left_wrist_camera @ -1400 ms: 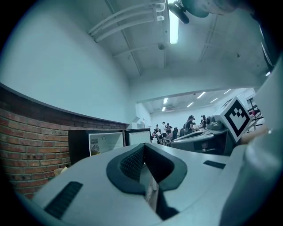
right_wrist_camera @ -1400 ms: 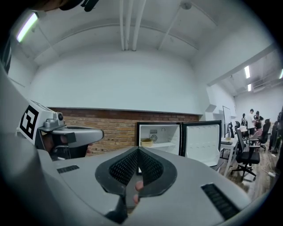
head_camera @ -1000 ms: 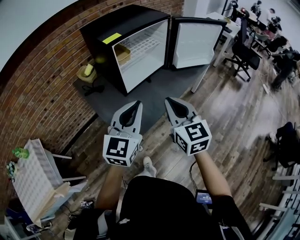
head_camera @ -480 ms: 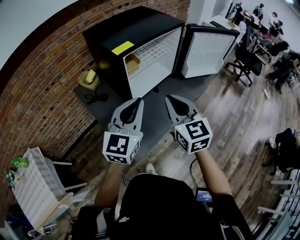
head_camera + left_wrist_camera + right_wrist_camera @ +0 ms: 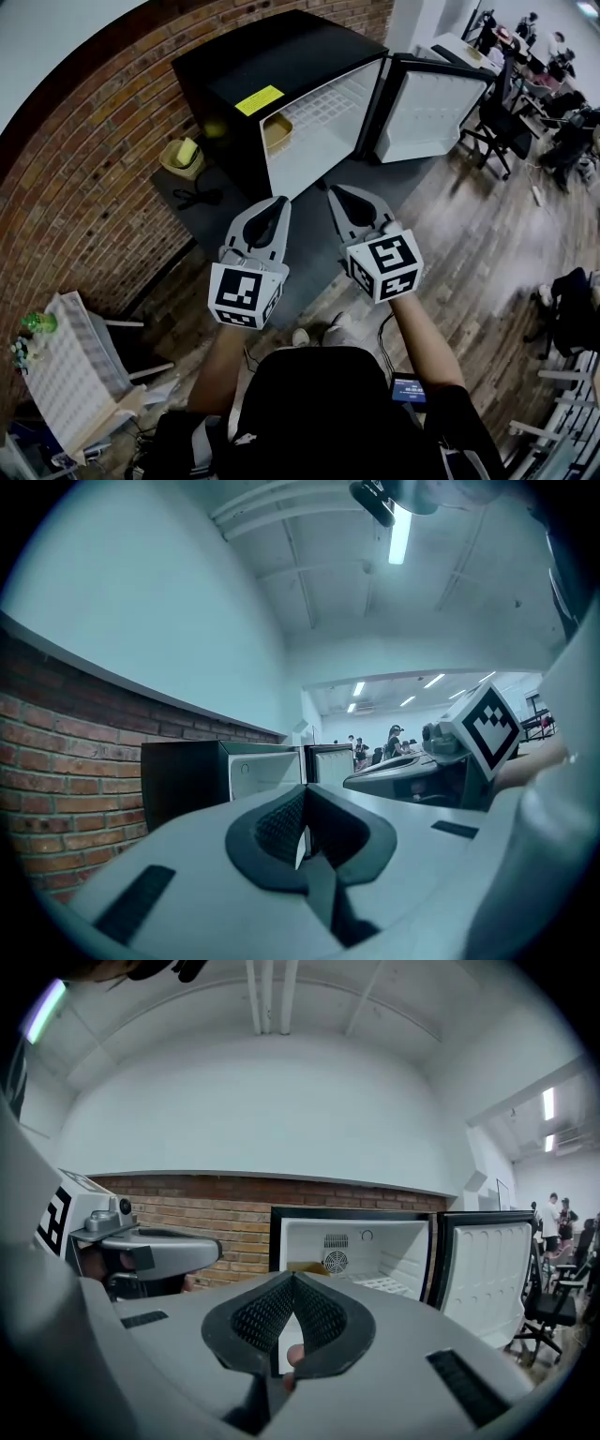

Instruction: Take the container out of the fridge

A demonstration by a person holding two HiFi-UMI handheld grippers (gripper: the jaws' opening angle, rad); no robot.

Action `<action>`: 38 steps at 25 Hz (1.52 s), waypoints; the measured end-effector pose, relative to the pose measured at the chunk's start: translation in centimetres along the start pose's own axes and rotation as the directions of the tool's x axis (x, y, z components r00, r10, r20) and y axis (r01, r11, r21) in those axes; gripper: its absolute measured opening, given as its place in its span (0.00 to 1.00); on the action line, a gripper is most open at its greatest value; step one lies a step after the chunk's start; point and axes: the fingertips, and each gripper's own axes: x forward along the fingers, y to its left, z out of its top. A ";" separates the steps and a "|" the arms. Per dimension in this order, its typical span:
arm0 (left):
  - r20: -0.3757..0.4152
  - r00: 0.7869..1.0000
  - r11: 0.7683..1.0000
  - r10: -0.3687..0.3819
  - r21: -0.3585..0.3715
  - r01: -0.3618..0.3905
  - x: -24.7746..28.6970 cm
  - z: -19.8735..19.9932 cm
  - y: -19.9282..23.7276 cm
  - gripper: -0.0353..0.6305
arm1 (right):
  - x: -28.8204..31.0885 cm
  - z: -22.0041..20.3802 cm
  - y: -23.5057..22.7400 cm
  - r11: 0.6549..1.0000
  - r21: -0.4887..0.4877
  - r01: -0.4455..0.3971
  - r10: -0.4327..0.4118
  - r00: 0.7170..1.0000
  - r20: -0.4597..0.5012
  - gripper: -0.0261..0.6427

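The tan container [image 5: 277, 132] sits inside the black mini fridge [image 5: 281, 56], at the left of its white interior. The fridge door [image 5: 433, 114] stands swung wide open. The left claw [image 5: 278, 202] and right claw [image 5: 337, 193] are side by side in front of the fridge, well apart from the container. Each claw's jaws are closed together and grip nothing. A brick wall [image 5: 84, 187] backs the fridge.

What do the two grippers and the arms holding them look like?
The left gripper and right gripper look alike. Each has a pale grey shell tapering to a point, with black ribbed pads lining a teardrop-shaped opening. At the rear of each sits a white cube printed with black square markers. The person wears a black short-sleeved top.
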 end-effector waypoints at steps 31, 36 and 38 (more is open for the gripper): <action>-0.077 0.958 0.961 0.276 -0.002 -0.277 8.8 -3.7 7.2 0.07 | 14.5 -2.7 -4.6 0.948 -0.150 -0.281 0.269 0.958 -0.098 0.10; -0.089 0.946 0.950 0.310 -0.003 -0.312 9.1 -4.4 8.1 0.07 | 16.6 -3.9 -4.2 0.935 -0.151 -0.322 0.304 0.943 -0.134 0.10; -0.093 0.941 0.945 0.326 -0.003 -0.328 9.0 -4.7 8.6 0.07 | 17.4 -4.4 -4.1 0.930 -0.158 -0.332 0.309 0.939 -0.151 0.10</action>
